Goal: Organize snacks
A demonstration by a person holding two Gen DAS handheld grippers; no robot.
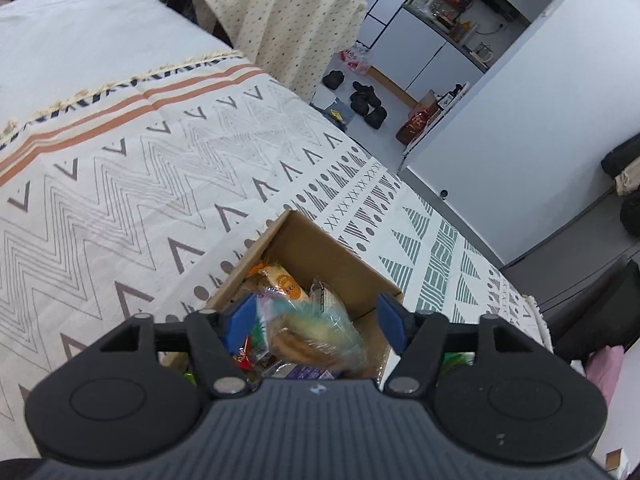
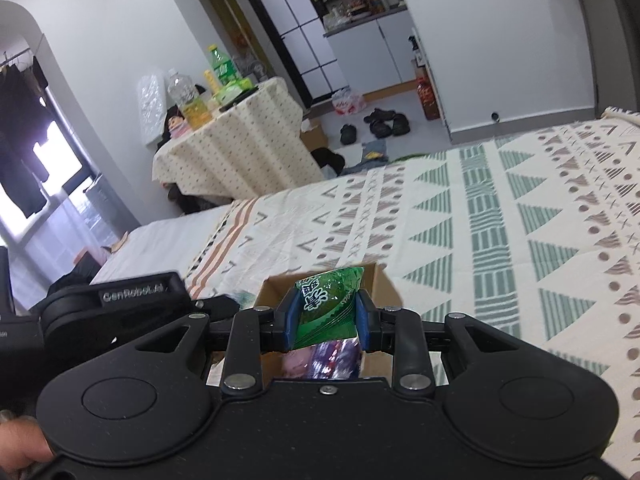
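My right gripper [image 2: 326,316] grasps a green snack packet [image 2: 330,300] above the cardboard box [image 1: 320,248]; left gripper [image 1: 316,320] released; next, lower and release.

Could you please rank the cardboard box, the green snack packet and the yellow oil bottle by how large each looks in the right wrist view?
1. cardboard box
2. green snack packet, enlarged by nearness
3. yellow oil bottle, far off
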